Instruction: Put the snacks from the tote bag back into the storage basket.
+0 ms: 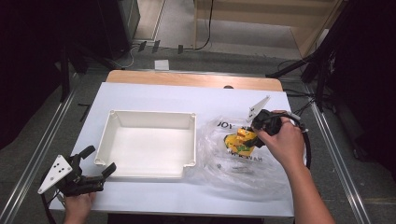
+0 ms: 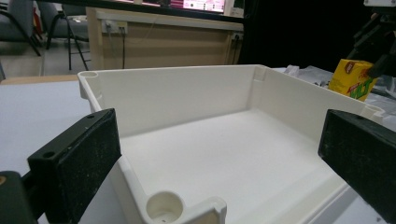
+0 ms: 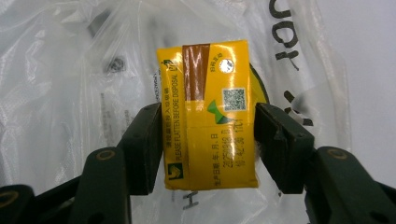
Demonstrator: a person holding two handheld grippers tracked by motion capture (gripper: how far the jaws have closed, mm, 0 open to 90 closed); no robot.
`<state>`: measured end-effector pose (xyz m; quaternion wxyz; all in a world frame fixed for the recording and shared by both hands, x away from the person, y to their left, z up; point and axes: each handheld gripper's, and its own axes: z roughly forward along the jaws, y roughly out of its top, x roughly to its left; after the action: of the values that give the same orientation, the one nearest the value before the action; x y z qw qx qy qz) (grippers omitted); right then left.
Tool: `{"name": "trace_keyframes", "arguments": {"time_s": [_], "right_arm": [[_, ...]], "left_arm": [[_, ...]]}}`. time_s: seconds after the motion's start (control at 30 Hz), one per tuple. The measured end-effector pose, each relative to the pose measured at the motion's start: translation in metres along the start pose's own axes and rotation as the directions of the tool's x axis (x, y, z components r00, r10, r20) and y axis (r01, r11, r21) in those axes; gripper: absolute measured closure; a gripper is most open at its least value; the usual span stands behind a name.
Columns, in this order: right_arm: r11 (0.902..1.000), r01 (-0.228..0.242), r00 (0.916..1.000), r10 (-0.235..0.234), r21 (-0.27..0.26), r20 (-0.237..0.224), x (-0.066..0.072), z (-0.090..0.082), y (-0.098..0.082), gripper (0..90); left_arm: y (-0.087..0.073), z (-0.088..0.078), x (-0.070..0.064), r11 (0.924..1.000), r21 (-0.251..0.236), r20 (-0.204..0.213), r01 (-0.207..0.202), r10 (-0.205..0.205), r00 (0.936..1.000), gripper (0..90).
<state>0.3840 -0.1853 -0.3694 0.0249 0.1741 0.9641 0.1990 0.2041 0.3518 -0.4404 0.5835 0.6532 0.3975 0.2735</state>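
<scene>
Your right gripper (image 3: 208, 140) clamps the yellow carton (image 3: 208, 114) across its width, its long axis along the jaws; your left gripper (image 2: 219, 154) gapes wide.

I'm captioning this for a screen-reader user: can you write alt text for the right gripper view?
A yellow drink carton sits clamped between the right gripper's two black jaws, printed side facing the camera. Beneath it lies a crinkled clear plastic bag with dark lettering.

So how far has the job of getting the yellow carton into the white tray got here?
Early. Done: the right gripper has its jaws closed on the yellow carton, over the clear plastic bag. In hand: that grasp; in the left gripper view the carton looks lifted off the bag. Left: the white tray is empty, so the carry and the drop probably remain. The left gripper stands open at the tray's near corner.
</scene>
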Motion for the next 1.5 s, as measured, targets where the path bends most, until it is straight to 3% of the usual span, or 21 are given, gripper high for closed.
{"name": "trace_keyframes", "arguments": {"time_s": [0.47,0.57,0.6,0.83,1.13,1.33,1.5], "right_arm": [[0.9989,-0.006,0.9999,0.006,0.046,-0.014,-0.001,0.011,0.006,46.6],[0.9984,-0.006,0.9999,0.006,0.055,-0.009,-0.001,0.013,0.007,46.8],[0.9982,-0.004,0.9999,0.005,0.06,-0.014,-0.001,0.014,0.007,47.5],[0.9976,-0.008,0.9999,0.009,0.068,-0.012,-0.001,0.015,0.008,48.3],[0.9963,0.003,0.9999,-0.002,0.086,-0.015,-0.002,0.021,0.009,48.3],[0.9941,0.004,0.9999,-0.005,0.108,0.012,0.001,0.02,0.013,51.0],[0.9928,0.011,0.9999,-0.011,0.119,0.004,0.001,0.02,0.015,51.6]], "left_arm": [[0.0,0.0,-0.001,0.9998,0.01,0.004,-0.017,0.017,0.9998,0.0],[0.0,-0.001,0.0,0.9999,-0.003,0.012,-0.011,0.011,0.9999,0.0],[0.0,-0.002,0.001,1.0,-0.003,0.033,0.006,-0.006,0.9994,0.0],[0.0,-0.003,0.001,0.9998,-0.01,0.033,0.015,-0.014,0.9993,0.0],[0.0,-0.003,0.0,0.9999,0.007,0.029,-0.014,0.014,0.9995,0.0],[0.001,-0.001,-0.002,0.9989,0.028,0.037,-0.037,0.036,0.9987,0.0],[0.001,-0.001,-0.001,0.9991,0.029,0.045,-0.03,0.029,0.9986,0.0]]}}
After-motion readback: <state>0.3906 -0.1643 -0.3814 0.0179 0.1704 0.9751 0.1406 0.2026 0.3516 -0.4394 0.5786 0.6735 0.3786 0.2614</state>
